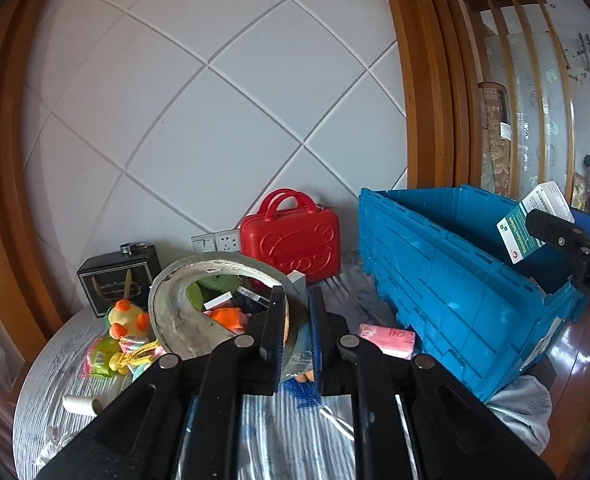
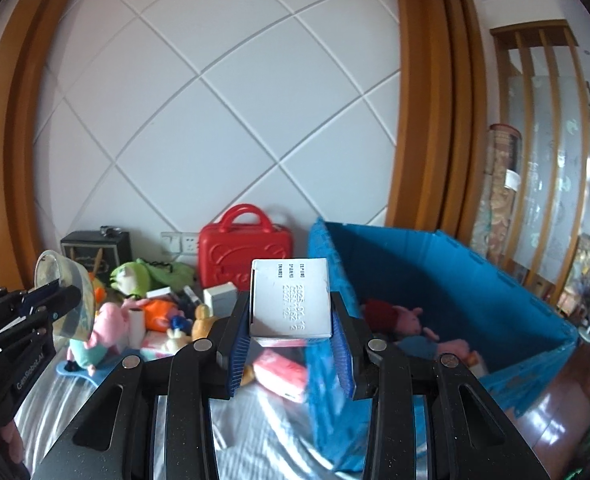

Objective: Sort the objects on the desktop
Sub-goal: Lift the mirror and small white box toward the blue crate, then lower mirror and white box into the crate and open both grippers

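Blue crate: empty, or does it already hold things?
Not empty. The right wrist view shows pink plush toys lying inside the blue crate. Its top is open; how full it is cannot be told.

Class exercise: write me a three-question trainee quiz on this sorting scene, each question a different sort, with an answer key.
1. True or false: the right gripper is empty.
2. What is the left gripper clamping? A) red case B) tape roll C) pink pack
3. Fill in: plush pigs already lie inside the blue ____.

Key:
1. False; it grips a white box.
2. B, the tape roll.
3. crate, where the pigs lie.
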Tool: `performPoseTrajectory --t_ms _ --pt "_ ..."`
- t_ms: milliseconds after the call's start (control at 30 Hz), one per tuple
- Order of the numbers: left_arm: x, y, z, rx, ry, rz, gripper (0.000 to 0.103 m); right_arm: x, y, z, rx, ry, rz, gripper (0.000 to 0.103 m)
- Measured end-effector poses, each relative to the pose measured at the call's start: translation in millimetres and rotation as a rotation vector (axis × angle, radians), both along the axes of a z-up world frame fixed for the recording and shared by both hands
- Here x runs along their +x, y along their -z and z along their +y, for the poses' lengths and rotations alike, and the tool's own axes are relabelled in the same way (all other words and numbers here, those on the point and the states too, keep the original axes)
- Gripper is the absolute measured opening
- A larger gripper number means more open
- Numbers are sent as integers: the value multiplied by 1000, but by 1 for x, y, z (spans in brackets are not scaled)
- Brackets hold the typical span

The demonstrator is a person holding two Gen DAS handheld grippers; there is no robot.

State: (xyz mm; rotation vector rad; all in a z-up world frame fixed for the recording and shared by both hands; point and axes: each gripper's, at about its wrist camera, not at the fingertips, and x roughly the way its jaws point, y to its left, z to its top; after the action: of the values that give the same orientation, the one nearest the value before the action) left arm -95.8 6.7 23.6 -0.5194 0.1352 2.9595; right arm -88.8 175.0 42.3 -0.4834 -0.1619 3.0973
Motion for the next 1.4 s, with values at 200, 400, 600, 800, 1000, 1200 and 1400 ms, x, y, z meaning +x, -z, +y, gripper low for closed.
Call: performPoseTrajectory --t_ms 200,400,600,800,1000,1200,1400 --pt "-15 -14 79 -21 60 40 11 -7 -10 65 -11 54 38 36" --pt "-44 -28 195 -31 114 61 11 -28 -14 166 -11 100 69 36" --pt "-73 -26 304 -49 152 3 11 -62 -4 274 -14 115 7 36" --pt "-90 -7 364 -101 144 -98 11 -91 18 335 -11 95 -75 36" --pt "-104 5 384 -104 107 -174 11 -110 36 352 10 54 -151 36" --pt "-107 11 385 -96 85 -196 11 -121 42 357 29 43 -194 36" --pt "-107 14 384 -97 60 -214 15 -122 43 358 32 35 -198 58"
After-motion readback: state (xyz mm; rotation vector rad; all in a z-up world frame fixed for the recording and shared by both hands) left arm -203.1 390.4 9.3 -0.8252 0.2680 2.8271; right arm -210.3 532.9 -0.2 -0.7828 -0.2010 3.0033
